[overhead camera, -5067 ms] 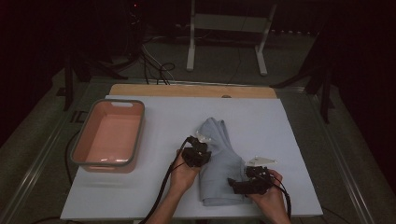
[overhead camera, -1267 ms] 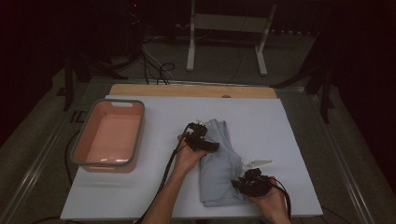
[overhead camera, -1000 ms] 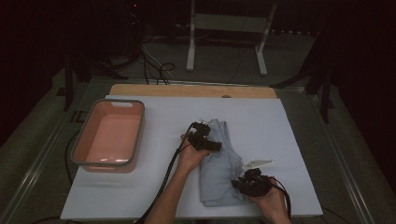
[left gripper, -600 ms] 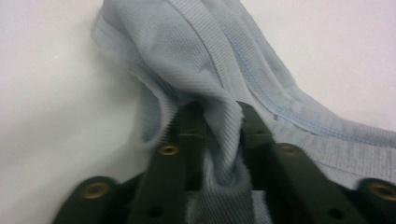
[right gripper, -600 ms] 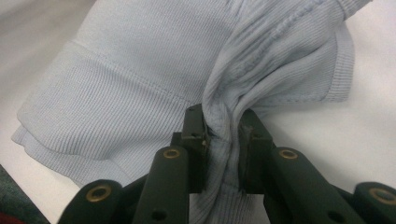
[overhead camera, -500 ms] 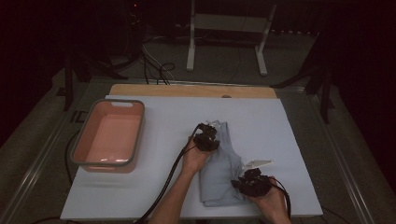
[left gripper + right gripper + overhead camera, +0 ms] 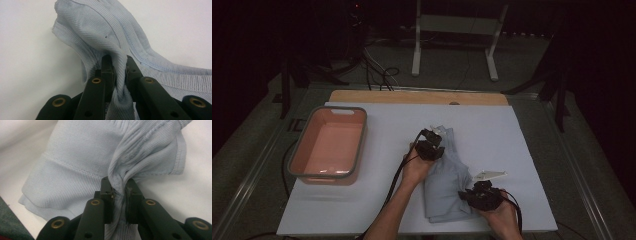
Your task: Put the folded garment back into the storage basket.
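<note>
The left gripper [image 7: 430, 148] is now clamping a fold of the pale blue garment [image 7: 447, 185], its jaws having just closed, and lifting it slightly.

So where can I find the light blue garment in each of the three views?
High view: light blue garment lies centre-right on the white table cover.
Left gripper view: top to right, bunched between the jaws.
Right gripper view: upper middle, pinched between the jaws.
Shared landmark: the white table cover.

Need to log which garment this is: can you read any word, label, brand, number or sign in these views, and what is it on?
None can be read.
Light blue garment: plain ribbed cloth, no tag or print showing.
Pink tub: no marking visible.
White table cover: blank.
</note>
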